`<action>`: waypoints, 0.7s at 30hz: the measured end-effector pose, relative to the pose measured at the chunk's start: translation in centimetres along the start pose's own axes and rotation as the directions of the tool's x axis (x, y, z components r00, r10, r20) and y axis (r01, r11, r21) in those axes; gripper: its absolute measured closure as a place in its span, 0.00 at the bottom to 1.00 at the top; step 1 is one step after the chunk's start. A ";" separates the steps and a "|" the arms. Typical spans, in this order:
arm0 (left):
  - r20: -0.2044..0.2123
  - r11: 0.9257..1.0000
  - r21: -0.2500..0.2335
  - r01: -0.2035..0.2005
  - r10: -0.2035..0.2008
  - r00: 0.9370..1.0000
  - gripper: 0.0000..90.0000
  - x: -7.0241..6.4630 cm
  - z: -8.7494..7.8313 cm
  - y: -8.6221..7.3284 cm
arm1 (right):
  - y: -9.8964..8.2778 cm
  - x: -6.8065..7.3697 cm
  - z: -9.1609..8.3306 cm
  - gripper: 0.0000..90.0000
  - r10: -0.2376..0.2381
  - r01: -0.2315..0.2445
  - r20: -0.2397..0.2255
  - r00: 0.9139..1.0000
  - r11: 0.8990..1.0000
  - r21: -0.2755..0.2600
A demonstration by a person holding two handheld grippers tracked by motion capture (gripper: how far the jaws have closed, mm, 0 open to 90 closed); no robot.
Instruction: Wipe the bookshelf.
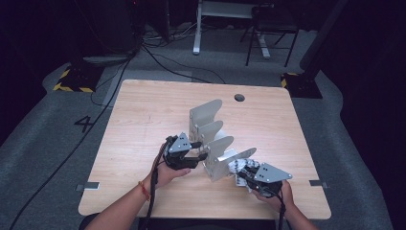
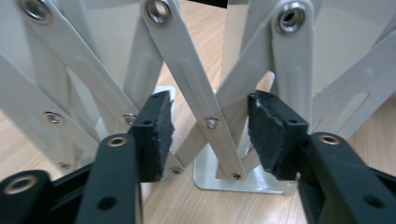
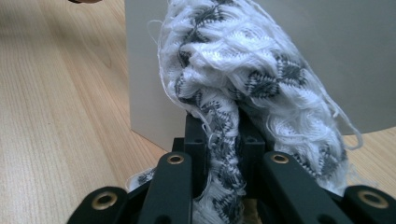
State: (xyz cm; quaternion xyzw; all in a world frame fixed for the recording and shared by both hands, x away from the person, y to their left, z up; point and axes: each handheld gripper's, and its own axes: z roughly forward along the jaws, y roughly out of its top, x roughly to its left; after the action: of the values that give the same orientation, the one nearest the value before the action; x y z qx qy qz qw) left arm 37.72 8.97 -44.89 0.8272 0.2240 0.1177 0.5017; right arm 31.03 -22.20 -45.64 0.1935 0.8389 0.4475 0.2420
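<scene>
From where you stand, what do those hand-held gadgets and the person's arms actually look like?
Each is a black two-jaw tool. The left gripper and right gripper both carry a grey three-cornered plate on top, and a black cable trails back along the forearm. The jaws end in dark padded blocks, with brass-coloured rivets at the joints. The forearms are bare of sleeves; a red-orange band circles the left wrist.
</scene>
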 end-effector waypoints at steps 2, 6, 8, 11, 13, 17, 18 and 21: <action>0.003 1.000 0.022 0.000 0.000 1.000 0.57 0.1 0.3 -0.3 | 0.0 0.1 0.0 0.88 -0.001 0.001 -0.003 1.000 1.000 0.000; 0.011 0.999 0.051 -0.008 0.008 1.000 0.58 0.1 0.9 -0.6 | 0.4 0.2 -0.3 0.88 -0.007 0.007 0.007 1.000 1.000 -0.020; 0.009 0.998 0.052 -0.022 0.021 1.000 0.60 0.0 1.0 -0.7 | 1.1 0.1 -1.0 0.88 -0.002 0.004 0.027 1.000 0.997 -0.081; 0.016 0.998 0.049 -0.027 0.027 1.000 0.64 0.0 1.2 -0.8 | 2.6 0.2 -2.4 0.88 0.003 0.009 0.066 0.998 0.984 -0.179; 0.022 0.999 0.046 -0.025 0.024 0.999 0.64 0.0 1.3 -0.8 | 3.2 0.4 -2.5 0.88 -0.008 0.020 0.059 0.998 0.977 -0.211; 0.024 0.998 0.047 -0.034 0.033 0.999 0.65 0.1 1.3 -0.8 | 3.5 1.8 -0.9 0.88 -0.057 0.056 0.001 0.998 0.983 -0.177; 0.024 0.998 0.047 -0.038 0.037 0.999 0.65 0.1 1.3 -0.8 | 3.4 2.2 -0.5 0.88 -0.074 0.071 -0.013 0.997 0.984 -0.163; 0.022 0.998 0.046 -0.046 0.045 0.999 0.66 0.0 1.3 -0.8 | 2.9 3.1 0.9 0.88 -0.125 0.120 -0.044 0.991 0.987 -0.103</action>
State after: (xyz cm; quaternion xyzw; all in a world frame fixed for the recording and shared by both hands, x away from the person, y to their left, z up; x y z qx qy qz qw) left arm 38.12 8.27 -46.17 0.8447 0.2024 0.1151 0.4820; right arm 29.34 -18.45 -44.36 0.1180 0.8314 0.4783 0.2571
